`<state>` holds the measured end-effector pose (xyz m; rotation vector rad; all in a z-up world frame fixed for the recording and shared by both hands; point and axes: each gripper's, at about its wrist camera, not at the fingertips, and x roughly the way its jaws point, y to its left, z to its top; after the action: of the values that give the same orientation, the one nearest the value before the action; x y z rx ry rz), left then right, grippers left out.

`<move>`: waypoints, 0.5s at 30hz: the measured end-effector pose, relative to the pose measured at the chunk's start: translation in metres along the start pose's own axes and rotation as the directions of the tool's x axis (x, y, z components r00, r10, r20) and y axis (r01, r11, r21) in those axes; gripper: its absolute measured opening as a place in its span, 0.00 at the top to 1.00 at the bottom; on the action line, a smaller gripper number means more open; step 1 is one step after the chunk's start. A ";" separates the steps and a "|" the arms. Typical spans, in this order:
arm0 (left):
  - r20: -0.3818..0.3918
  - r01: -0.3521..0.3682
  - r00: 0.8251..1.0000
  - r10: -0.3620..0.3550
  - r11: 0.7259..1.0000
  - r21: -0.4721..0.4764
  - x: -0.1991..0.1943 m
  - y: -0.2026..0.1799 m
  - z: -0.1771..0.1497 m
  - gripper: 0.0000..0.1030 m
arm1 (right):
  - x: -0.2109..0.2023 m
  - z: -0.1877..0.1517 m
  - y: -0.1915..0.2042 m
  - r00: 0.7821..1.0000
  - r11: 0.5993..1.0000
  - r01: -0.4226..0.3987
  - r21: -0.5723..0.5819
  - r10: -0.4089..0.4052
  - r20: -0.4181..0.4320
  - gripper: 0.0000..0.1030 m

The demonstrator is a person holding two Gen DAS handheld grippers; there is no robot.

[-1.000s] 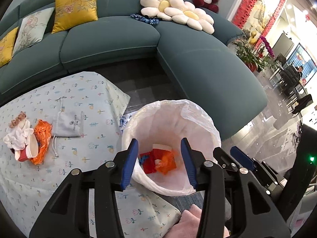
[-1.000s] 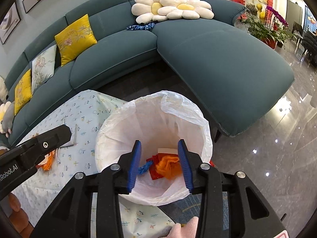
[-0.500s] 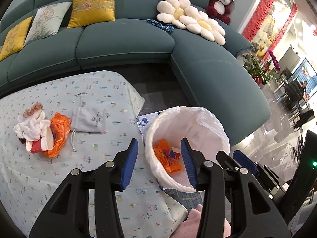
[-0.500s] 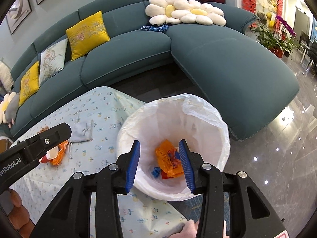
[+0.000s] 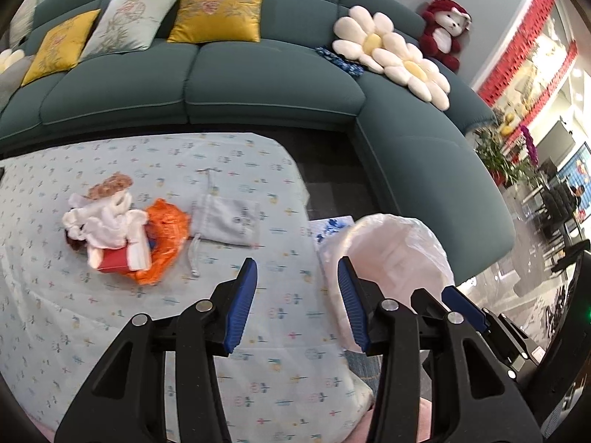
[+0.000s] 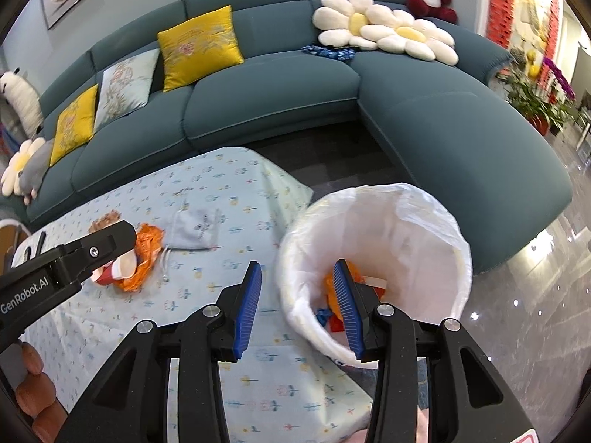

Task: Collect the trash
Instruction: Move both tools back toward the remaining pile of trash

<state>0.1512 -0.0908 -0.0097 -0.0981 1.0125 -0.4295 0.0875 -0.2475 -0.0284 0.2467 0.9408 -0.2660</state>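
Note:
A white-lined trash bin (image 5: 391,254) (image 6: 373,258) stands beside the table's right edge; orange, red and blue trash (image 6: 332,295) lies in it. On the patterned tablecloth (image 5: 147,317) lies a pile: a white crumpled tissue (image 5: 107,217), a red paper cup (image 5: 110,258) and an orange wrapper (image 5: 166,236) (image 6: 147,243). A grey drawstring pouch (image 5: 225,217) (image 6: 192,229) lies next to it. My left gripper (image 5: 297,284) is open and empty over the table's right end. My right gripper (image 6: 297,288) is open and empty at the bin's left rim.
A teal corner sofa (image 5: 258,85) with yellow cushions (image 5: 218,11), flower pillows (image 5: 399,55) and a red plush bear (image 5: 445,29) curves behind the table. Glossy floor (image 6: 535,313) lies right of the bin. Potted plants (image 6: 532,99) stand at the far right.
Both grippers have swung left from over the bin toward the table. The trash pile now sits nearer the middle of the left wrist view. Both stay open and empty.

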 end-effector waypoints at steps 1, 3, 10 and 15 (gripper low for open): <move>0.001 -0.005 1.000 0.005 1.000 -0.012 -0.001 0.009 0.000 0.57 | 0.000 -0.001 0.004 1.000 1.000 -0.002 -0.006 0.002 -0.001 0.61; 0.007 -0.019 1.000 0.019 0.999 -0.031 -0.004 0.022 0.000 0.48 | 0.001 -0.002 0.017 1.000 1.000 -0.009 -0.022 0.009 -0.006 0.61; 0.012 -0.076 0.997 0.078 0.992 -0.097 -0.010 0.079 -0.004 0.44 | 0.009 -0.009 0.065 0.998 0.996 -0.048 -0.075 0.046 -0.032 0.61; -0.008 -0.115 0.993 0.115 0.981 -0.159 -0.010 0.126 -0.010 0.40 | 0.019 -0.015 0.100 0.995 0.991 -0.082 -0.110 0.076 -0.058 0.61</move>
<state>0.1767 0.0295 -0.0423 -0.1821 1.0446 -0.2428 0.1200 -0.1505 -0.0426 0.1878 0.9932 -0.1334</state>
